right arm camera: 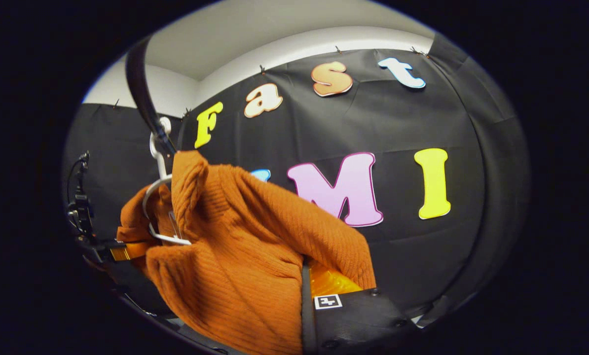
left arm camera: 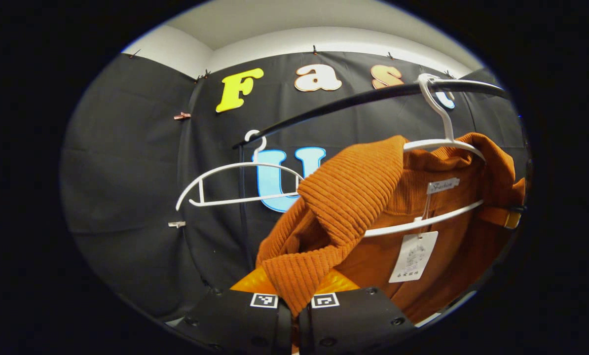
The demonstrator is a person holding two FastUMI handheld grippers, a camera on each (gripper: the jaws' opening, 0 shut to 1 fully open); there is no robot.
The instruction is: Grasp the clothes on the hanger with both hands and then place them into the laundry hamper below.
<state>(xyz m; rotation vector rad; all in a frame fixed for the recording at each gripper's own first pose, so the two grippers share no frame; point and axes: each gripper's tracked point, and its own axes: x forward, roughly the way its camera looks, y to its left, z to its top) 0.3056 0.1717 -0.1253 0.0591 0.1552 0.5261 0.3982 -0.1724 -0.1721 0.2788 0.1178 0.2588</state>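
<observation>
An orange ribbed sweater [left arm camera: 353, 197] hangs on a white hanger [left arm camera: 442, 143] hooked over a black rail [left arm camera: 353, 101]. My left gripper [left arm camera: 295, 308] is shut on a fold of its near shoulder, with the knit pinched between both fingers. In the right gripper view the sweater [right arm camera: 245, 246] drapes over one finger of my right gripper [right arm camera: 302, 305], which is shut on the other shoulder. The hanger [right arm camera: 156, 192] and rail [right arm camera: 141, 93] stand at the upper left there. The left gripper [right arm camera: 114, 252] shows far off, at the sweater's left edge.
An empty white hanger [left arm camera: 235, 167] hangs on the same rail, left of the sweater. A paper tag [left arm camera: 414, 256] dangles from the collar. The black cloth wall stands close behind.
</observation>
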